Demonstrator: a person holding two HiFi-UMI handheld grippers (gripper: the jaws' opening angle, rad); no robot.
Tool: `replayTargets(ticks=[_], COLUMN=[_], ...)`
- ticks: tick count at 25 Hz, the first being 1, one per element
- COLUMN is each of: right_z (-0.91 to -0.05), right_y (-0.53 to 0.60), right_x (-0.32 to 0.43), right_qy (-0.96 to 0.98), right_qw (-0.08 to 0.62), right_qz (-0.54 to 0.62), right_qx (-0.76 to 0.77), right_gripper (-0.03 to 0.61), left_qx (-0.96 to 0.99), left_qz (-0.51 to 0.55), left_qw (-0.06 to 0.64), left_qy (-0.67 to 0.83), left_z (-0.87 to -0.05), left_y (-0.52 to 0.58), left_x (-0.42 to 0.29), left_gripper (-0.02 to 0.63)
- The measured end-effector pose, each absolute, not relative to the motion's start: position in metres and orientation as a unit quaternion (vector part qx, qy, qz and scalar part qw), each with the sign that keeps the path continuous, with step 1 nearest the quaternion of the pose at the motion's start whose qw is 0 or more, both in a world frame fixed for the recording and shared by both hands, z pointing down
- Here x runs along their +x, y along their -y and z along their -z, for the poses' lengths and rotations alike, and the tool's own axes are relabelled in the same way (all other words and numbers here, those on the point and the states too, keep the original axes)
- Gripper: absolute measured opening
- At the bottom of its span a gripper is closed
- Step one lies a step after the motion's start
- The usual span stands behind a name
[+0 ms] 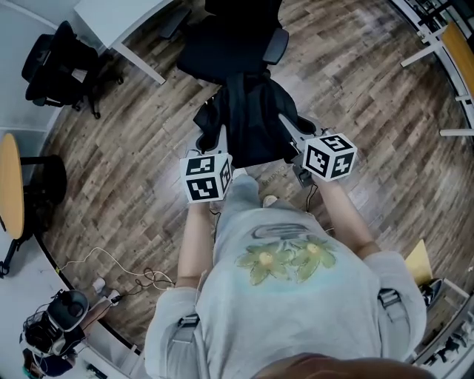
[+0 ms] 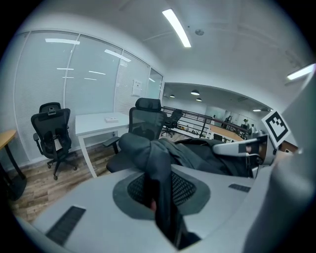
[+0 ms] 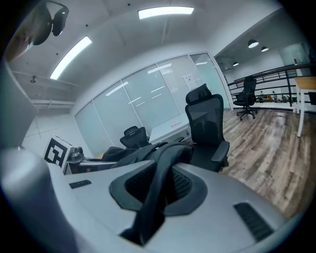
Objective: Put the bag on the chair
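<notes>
Head view: bag [image 1: 248,118], straps [image 2: 165,197] pinched in left gripper [image 1: 213,139] and right gripper [image 1: 296,132], is held before chair [image 1: 229,44] beyond the fingers [image 1: 289,127], seemingly awaiting lowering onto it.

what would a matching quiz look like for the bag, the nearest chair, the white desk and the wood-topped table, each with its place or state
Things
1. bag
2. chair
3. white desk
4. wood-topped table

Places or states
a. far left edge of the head view
b. clamped in the left claw and the right claw
c. straight ahead of the person, just beyond the bag
d. top of the head view, left of the chair

Pairs: 1-b, 2-c, 3-d, 4-a
</notes>
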State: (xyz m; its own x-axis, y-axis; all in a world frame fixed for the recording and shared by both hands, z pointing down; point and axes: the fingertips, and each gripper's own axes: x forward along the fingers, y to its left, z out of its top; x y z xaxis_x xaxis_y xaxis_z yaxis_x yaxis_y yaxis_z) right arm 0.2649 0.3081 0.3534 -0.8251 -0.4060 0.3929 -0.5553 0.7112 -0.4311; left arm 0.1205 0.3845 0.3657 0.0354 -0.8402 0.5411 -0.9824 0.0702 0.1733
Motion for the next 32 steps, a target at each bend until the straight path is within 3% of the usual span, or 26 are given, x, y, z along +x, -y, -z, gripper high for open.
replayTargets(ticks=[32], right_z=[-0.367], right_y=[-0.239], right_x=[0.171], right_qy=[0.899], right_qw=[0.139], right_qz=[-0.289], right_qx=[0.297], right_gripper=[0.06], left_qx=[0.693], left_qz=[-0.14], left_qw=[0.274], left_qy=[0.652], left_z=[-0.38], left_y=[-0.304], left_x=[0.018], left_gripper=[0.06])
